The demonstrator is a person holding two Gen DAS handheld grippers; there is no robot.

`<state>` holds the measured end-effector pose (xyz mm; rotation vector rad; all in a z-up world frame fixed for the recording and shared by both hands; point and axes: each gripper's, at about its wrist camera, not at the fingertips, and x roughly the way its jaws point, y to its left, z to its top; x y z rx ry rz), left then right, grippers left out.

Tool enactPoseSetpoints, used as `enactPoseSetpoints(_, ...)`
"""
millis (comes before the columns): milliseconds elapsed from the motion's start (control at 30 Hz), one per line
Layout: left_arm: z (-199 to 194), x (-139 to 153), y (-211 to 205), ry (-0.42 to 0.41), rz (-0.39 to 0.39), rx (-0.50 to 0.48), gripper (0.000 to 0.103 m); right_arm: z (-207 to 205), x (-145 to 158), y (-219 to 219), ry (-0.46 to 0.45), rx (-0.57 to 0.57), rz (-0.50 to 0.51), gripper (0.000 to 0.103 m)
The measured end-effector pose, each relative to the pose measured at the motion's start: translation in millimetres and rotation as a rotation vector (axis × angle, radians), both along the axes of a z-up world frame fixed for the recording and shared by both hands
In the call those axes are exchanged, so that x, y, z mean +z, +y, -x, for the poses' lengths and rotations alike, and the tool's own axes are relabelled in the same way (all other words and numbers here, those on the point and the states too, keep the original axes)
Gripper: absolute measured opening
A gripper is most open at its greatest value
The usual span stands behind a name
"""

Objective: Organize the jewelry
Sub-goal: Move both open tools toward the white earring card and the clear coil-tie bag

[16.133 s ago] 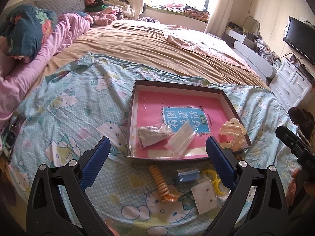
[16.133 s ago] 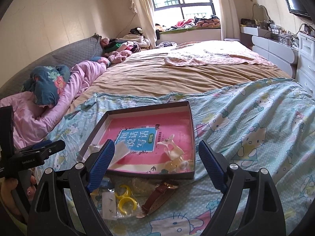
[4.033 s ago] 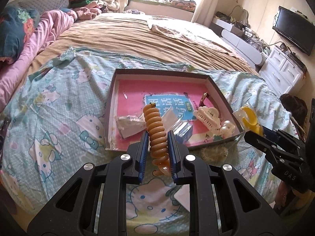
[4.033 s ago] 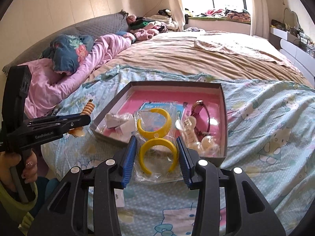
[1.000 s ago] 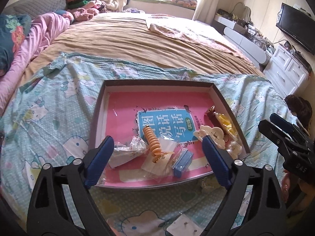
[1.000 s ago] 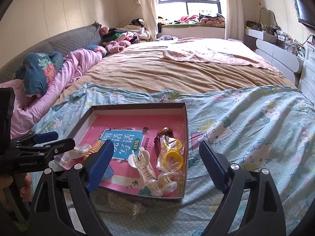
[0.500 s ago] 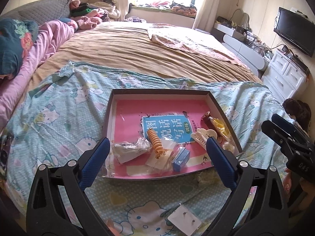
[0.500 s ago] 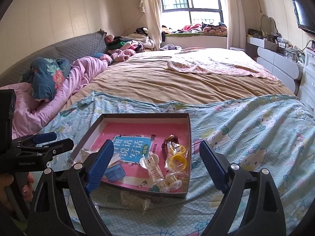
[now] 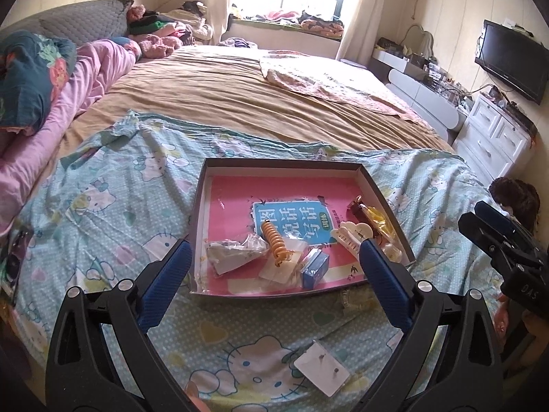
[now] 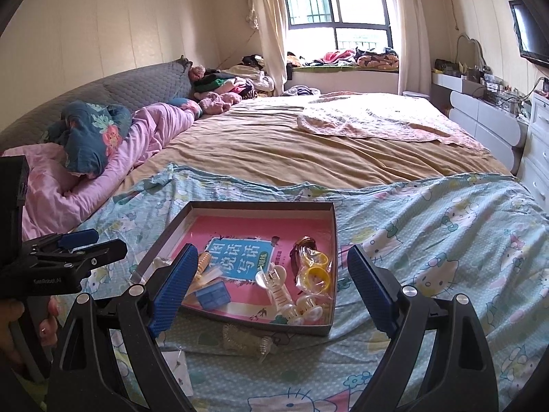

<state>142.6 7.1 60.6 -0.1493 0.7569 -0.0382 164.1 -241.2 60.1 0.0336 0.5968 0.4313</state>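
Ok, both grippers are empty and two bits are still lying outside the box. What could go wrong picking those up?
The earring card lies flat on the soft sheet, so the left gripper may pinch fabric rather than the card. The clear spiral hair tie sits close against the box front wall; the right gripper, reaching there, could nudge the box. It is also see-through, so easy to misjudge.

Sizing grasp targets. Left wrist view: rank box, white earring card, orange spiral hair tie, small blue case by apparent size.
1. box
2. white earring card, though nearness to the camera inflates it
3. orange spiral hair tie and small blue case look alike; unranked.
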Motion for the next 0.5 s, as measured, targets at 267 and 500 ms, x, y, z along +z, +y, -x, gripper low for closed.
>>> enactPoseSetpoints(267,17,2,1,-0.013,-0.003,0.009,0.091,14,0,0,-0.007,0.008,0.002,0.088)
enactPoseSetpoints(500,30,1,-1,-0.022,-0.007,0.01,0.091,28,-2,-1,-0.012,0.019,0.005,0.088)
